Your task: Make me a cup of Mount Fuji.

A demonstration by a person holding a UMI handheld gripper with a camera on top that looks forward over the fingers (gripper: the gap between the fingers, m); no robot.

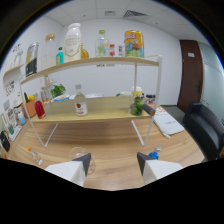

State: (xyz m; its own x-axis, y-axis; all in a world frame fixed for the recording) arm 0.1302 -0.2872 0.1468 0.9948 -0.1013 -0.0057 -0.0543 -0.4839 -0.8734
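Note:
My gripper (114, 161) hangs open over the wooden table (112, 150), and nothing sits between its two dark-tipped fingers (84, 161). Just ahead of the left finger stands what looks like a clear glass (76, 151). Beyond the fingers is a two-tier wooden shelf (100, 64). Its lower board carries a small clear bottle with a red label (80, 105) and a green bunch beside a dark roll (137, 107). On the top board stand a large white bottle (73, 40), a green-capped bottle (101, 44), a yellow jar (133, 43), a small blue bottle (60, 55) and a dark bottle (31, 59).
A small blue-capped item (154, 154) lies close to the right finger. White papers (168, 123) rest on the table's right end, with a black chair (204, 127) and a brown door (190, 75) behind. A small bottle (34, 156), cups and a red item (39, 109) are at the left.

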